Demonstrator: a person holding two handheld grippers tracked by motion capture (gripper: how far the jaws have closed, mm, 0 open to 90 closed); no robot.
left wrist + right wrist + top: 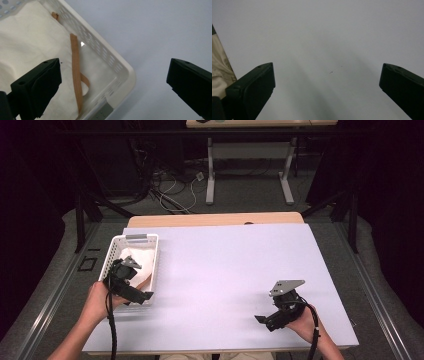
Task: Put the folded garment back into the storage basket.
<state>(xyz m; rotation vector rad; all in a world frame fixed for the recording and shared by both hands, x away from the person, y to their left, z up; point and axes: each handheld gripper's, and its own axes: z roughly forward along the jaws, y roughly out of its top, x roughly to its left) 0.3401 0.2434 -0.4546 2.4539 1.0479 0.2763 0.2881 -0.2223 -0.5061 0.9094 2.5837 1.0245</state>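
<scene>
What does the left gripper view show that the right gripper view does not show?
Left gripper view: a white basket with holes in its wall, holding a cream cloth with a tan strap; the left gripper hangs over the basket's corner. Right gripper view: a strip of beige fabric at the left edge, beside the right gripper. Both: two black jaws standing wide apart with nothing between them, over the pale table top.

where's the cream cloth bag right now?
The cream cloth bag lies inside the white basket at the table's left side in the high view, under the open left gripper.
</scene>
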